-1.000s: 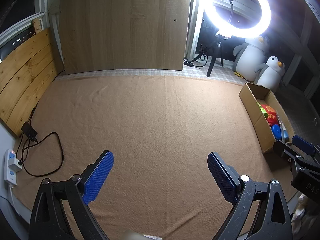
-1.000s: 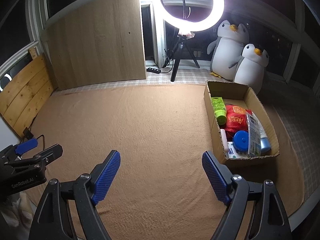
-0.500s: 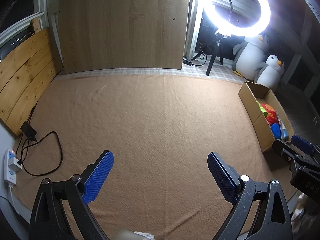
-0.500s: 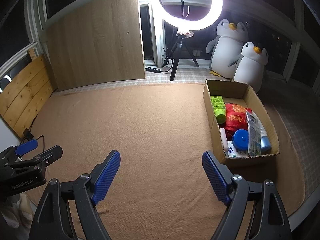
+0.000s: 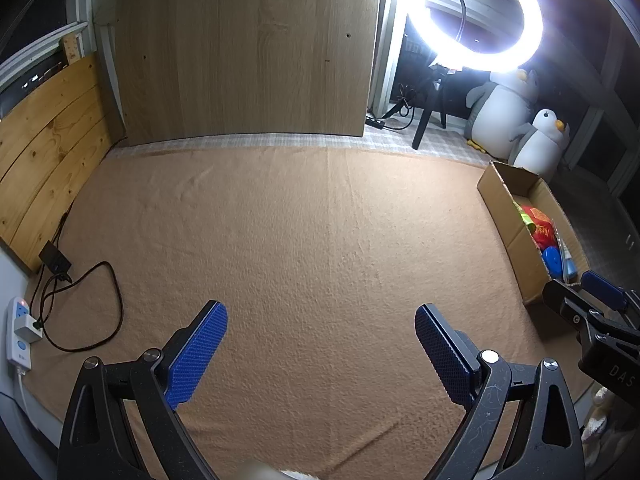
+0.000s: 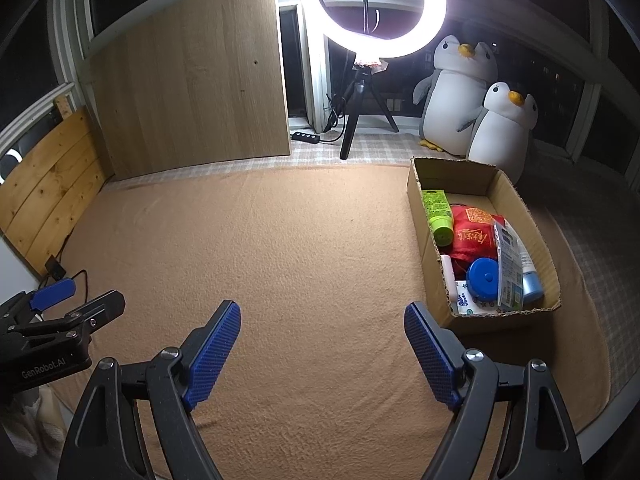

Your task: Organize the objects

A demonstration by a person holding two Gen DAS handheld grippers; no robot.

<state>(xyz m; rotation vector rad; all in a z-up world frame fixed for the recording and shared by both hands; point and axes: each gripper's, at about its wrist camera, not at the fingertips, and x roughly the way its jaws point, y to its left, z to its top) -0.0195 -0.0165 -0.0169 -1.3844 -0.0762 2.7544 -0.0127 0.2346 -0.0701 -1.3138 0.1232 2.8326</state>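
A cardboard box (image 6: 432, 256) stands on the tan blanket (image 6: 280, 240) at the right; it also shows in the left wrist view (image 5: 508, 216). In it lie a green tube (image 6: 438, 212), a red pouch (image 6: 472, 232), a blue round lid (image 6: 484, 280), a flat packet (image 6: 508, 268) and a light blue bottle (image 6: 530, 280). My right gripper (image 6: 322, 320) is open and empty, left of the box's near corner. My left gripper (image 5: 320, 322) is open and empty above bare blanket. Each gripper shows at the edge of the other's view.
A ring light on a tripod (image 6: 360, 92) and two plush penguins (image 6: 476, 96) stand behind the box. A wooden board (image 5: 248, 48) leans at the back. A power strip (image 5: 18, 332) with black cables (image 5: 80, 304) lies at the left by wooden planks (image 5: 44, 148).
Both grippers have tilted slightly, so the views have shifted a little. Nothing on the blanket or in the box has moved.
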